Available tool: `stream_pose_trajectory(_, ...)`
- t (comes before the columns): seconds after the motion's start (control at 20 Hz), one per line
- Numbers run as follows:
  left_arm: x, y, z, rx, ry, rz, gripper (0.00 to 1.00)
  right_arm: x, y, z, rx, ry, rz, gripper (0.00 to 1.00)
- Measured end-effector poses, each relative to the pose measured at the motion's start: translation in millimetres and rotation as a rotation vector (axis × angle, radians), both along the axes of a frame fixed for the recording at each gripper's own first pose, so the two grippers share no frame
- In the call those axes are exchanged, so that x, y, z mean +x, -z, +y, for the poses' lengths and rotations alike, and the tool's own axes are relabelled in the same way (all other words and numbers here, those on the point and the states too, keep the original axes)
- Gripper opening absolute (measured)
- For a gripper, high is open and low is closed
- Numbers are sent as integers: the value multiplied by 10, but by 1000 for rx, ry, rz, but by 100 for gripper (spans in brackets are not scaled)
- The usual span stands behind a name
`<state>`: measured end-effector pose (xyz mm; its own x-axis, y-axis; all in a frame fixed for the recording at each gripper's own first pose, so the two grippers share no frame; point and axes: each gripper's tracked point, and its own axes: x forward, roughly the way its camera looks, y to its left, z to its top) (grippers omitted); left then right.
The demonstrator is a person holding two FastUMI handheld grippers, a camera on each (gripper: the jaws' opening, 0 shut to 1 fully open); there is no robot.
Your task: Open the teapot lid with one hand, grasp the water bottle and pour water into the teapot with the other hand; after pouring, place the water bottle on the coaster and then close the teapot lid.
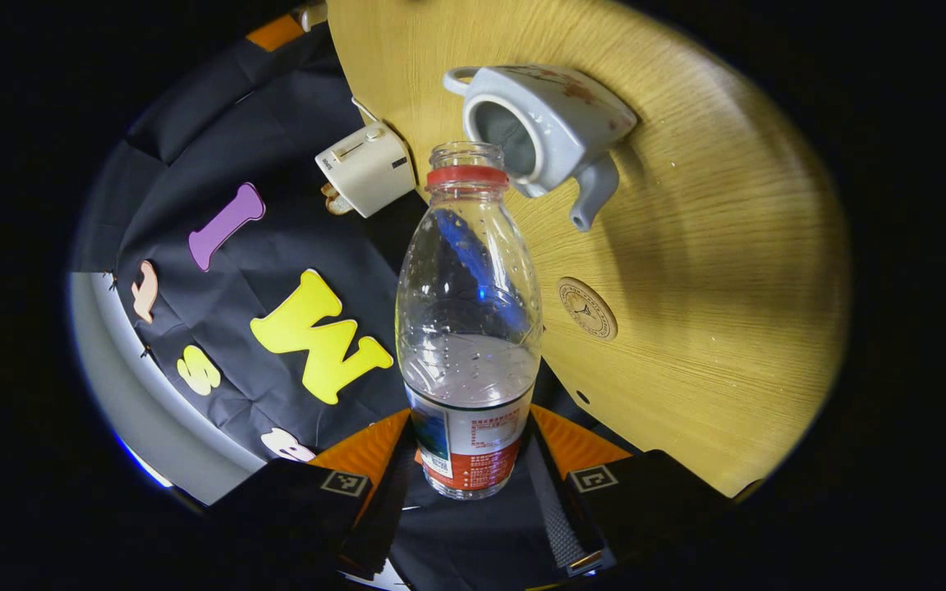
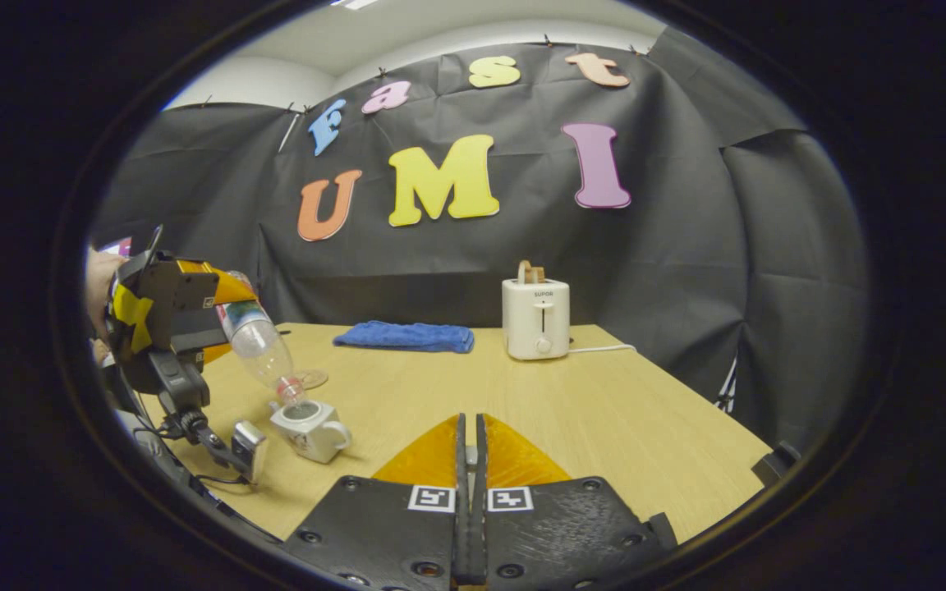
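Left gripper view: the left gripper (image 1: 473,460) is holding a clear plastic water bottle (image 1: 468,328), its two fingers pressing on the labelled lower part, one on each side. The bottle is uncapped and tipped forward, its open neck pointing at the open mouth of a grey ceramic teapot (image 1: 543,131) standing on the wooden table (image 1: 727,287). Water is pooling in the lower half of the bottle. A round coaster (image 1: 587,308) is lying on the table beside the teapot, on its spout side.

In the right gripper view, the right gripper (image 2: 470,492) is hovering low over the table with its fingers pressed together and nothing visible between them. Far to the left, the bottle neck is sitting just above the teapot rim. I cannot tell where the lid is.

The bottle is probably light, thin-walled and easy to squash, so the hold low on the label looks sensible. The teapot is likely hard, smooth and breakable.

The teapot is standing near the table's left edge. Open tabletop is stretching towards a white toaster (image 2: 535,318) and a folded blue cloth (image 2: 405,336) near the back wall, leaving good room for moving.
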<state>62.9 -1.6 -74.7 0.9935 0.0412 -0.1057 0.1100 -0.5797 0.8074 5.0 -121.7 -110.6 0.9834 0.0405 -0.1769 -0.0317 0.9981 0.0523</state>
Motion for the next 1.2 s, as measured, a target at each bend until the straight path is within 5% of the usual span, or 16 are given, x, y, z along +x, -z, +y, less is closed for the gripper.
stream_pose_trajectory(0.55,48,-50,65,10,1,-7,74,-7,-5,18,-1,-4,1,0)
stream_pose_trajectory(0.8,73,-78,110,-67,22,-28,74,-9,-28,27,-9,0,-5,0)
stream_pose_trajectory(0.95,71,-39,142,-198,33,-10,74,-4,-61,21,-13,6,-10,0)
stream_pose_trajectory(1.2,4,336,369,-698,-93,113,74,5,-165,85,-18,4,-21,0)
